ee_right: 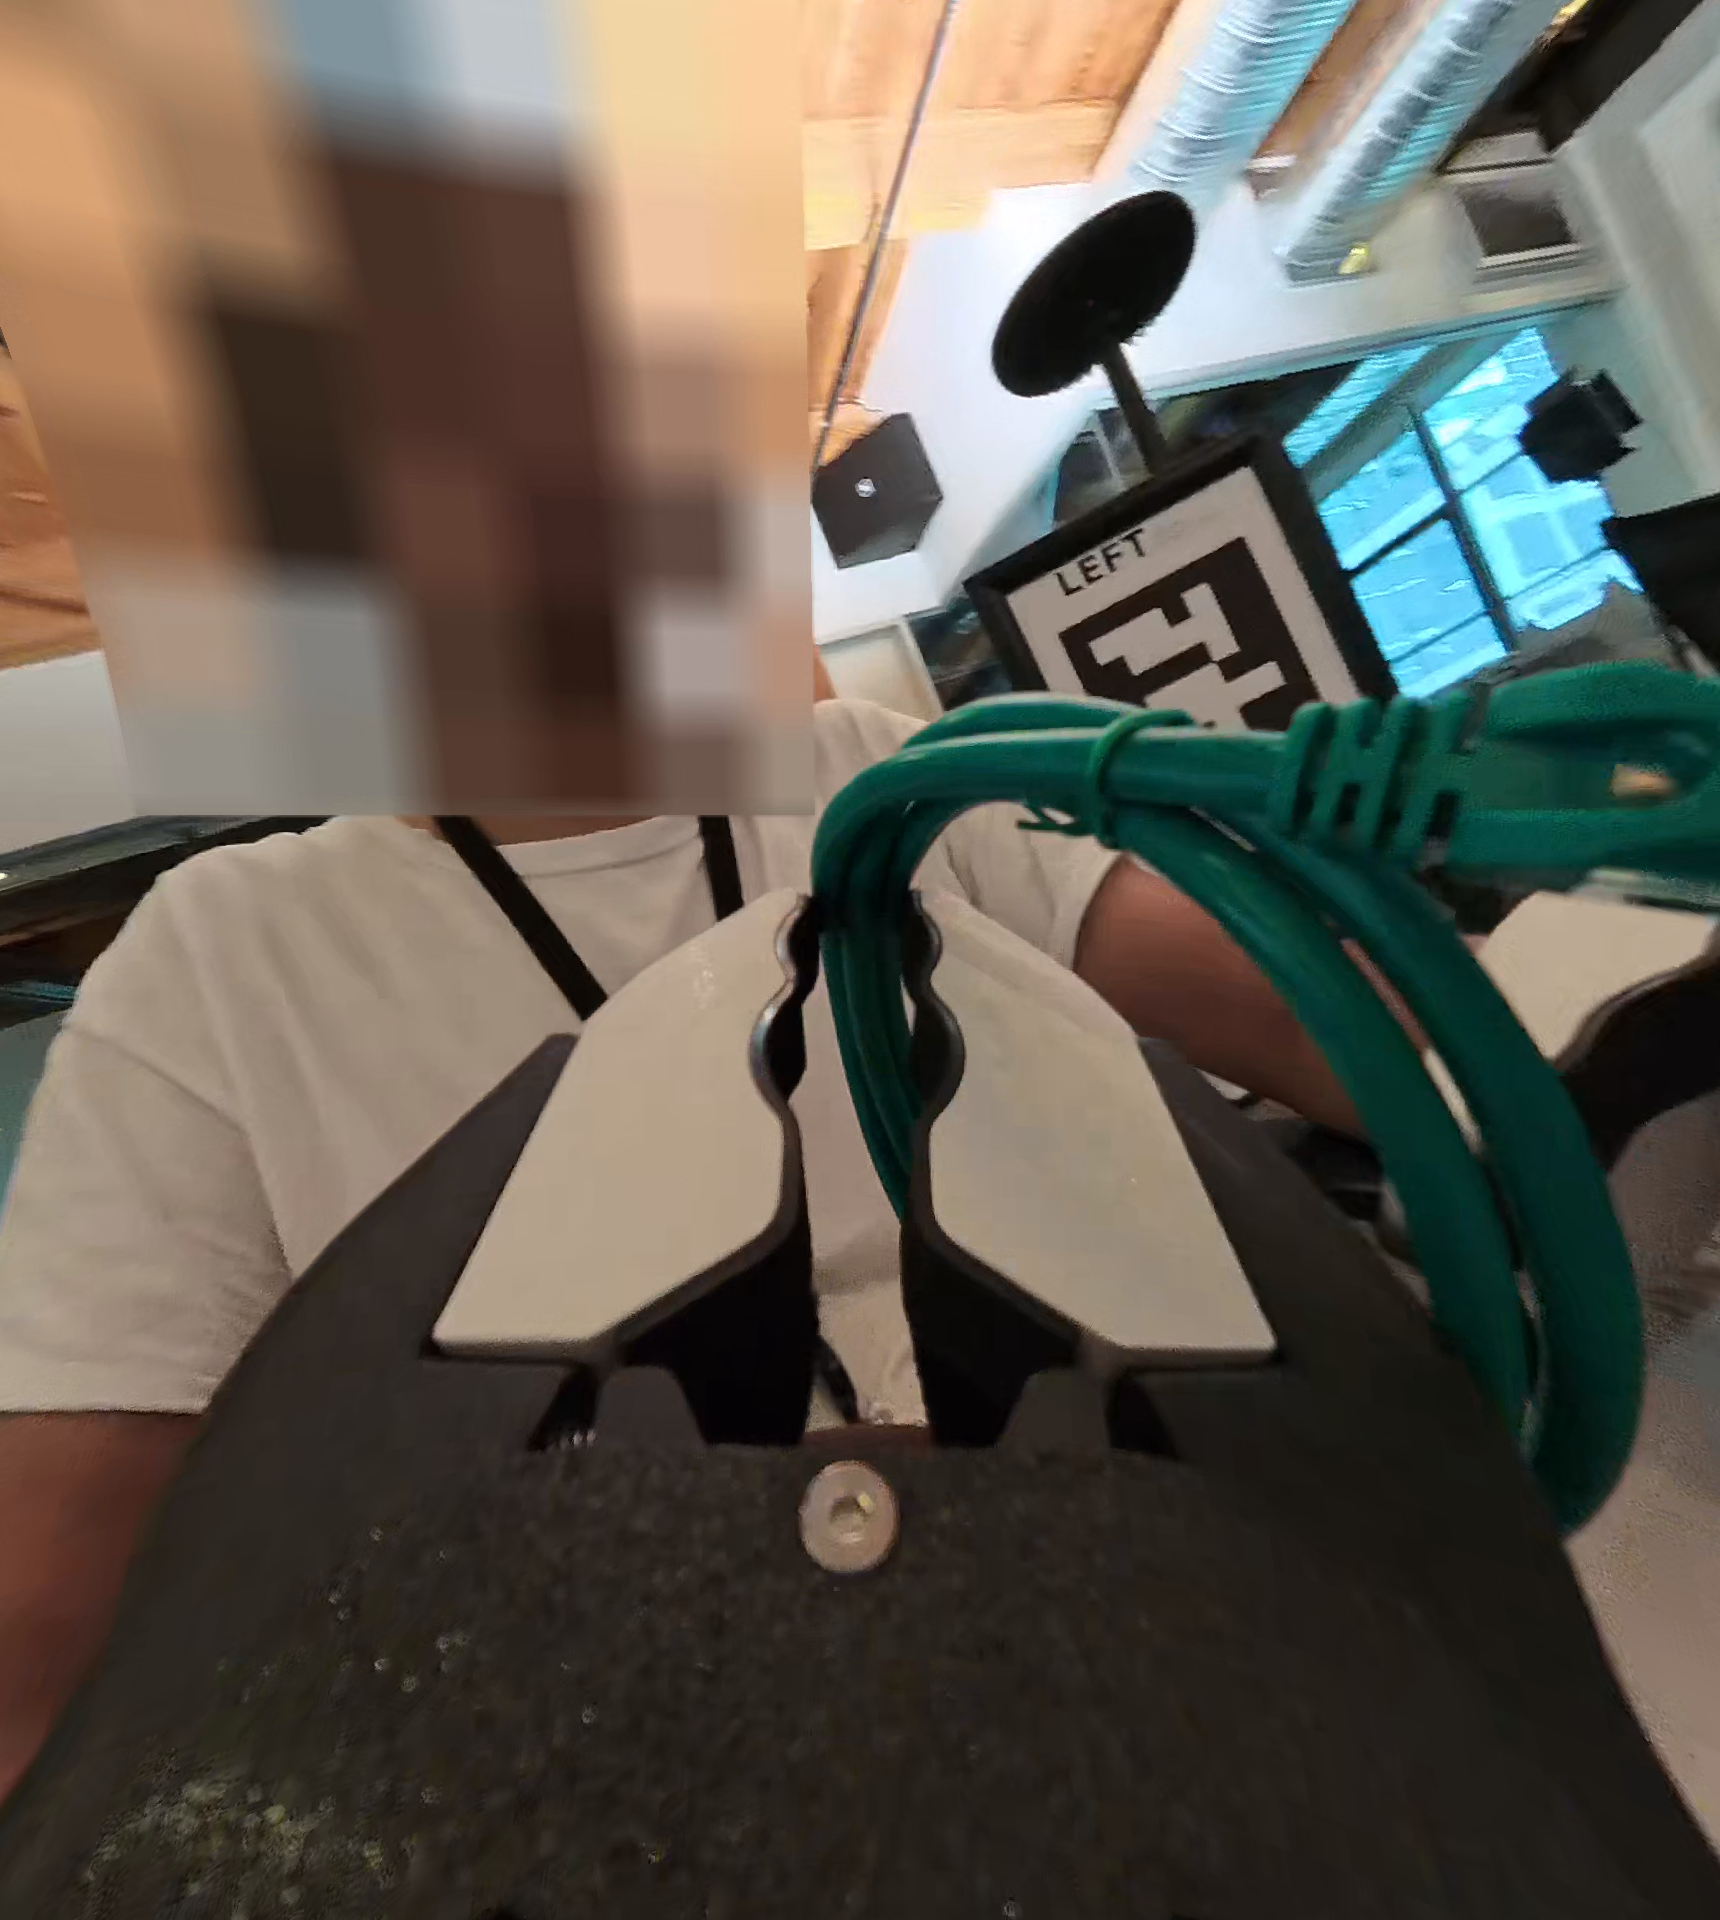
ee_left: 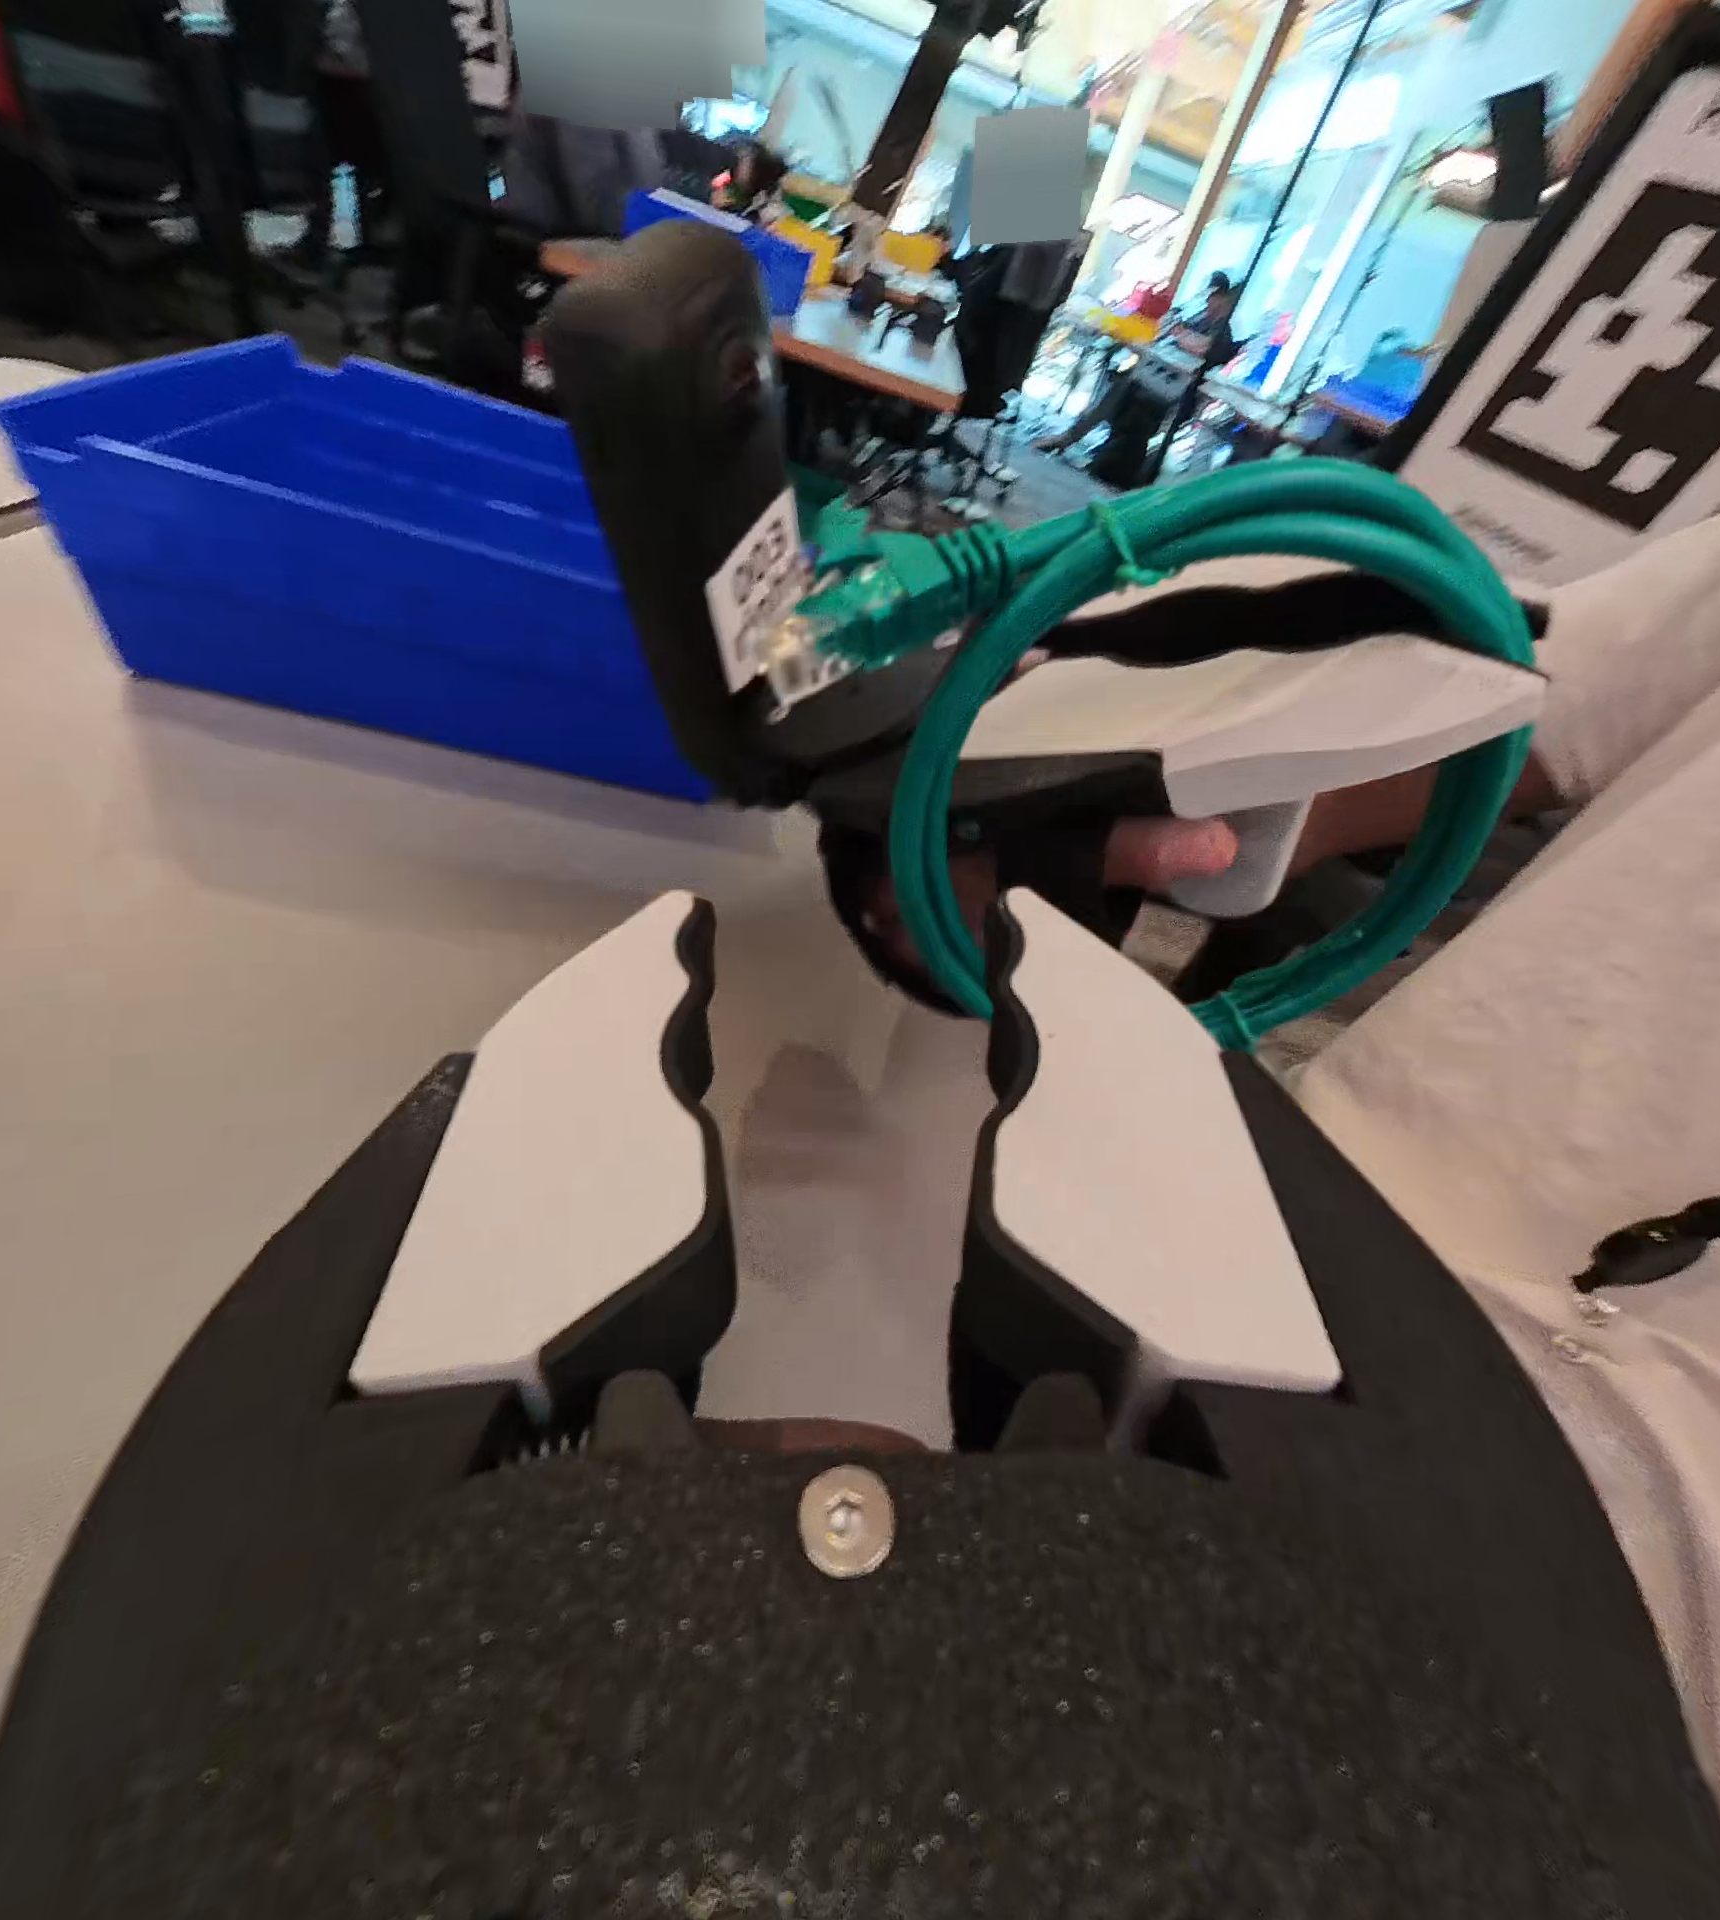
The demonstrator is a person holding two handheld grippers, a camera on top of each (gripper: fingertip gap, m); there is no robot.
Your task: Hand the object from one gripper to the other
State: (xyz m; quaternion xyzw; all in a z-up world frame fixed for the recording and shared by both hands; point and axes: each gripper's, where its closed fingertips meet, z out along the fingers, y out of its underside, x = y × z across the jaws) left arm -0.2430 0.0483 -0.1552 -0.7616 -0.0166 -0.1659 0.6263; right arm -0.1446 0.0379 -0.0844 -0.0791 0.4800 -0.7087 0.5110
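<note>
While the right gripper [ee_right: 866,935] is closed on a few strands of the green cable [ee_right: 1375,997] near its fingertips, the rest of the coil hangs off to one side with both plugs up top. In the left wrist view the coil [ee_left: 949,831] stands roughly upright, just ahead and slightly right of the left gripper [ee_left: 851,925], whose jaws are parted with nothing between them. The loop's lower arc passes just behind its right fingertip [ee_left: 1027,920], so a short reach forward and rightward looks enough.

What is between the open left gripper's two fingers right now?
Nothing held: in the left wrist view, the left gripper shows only bare table between them; the green cable hangs beyond.
</note>
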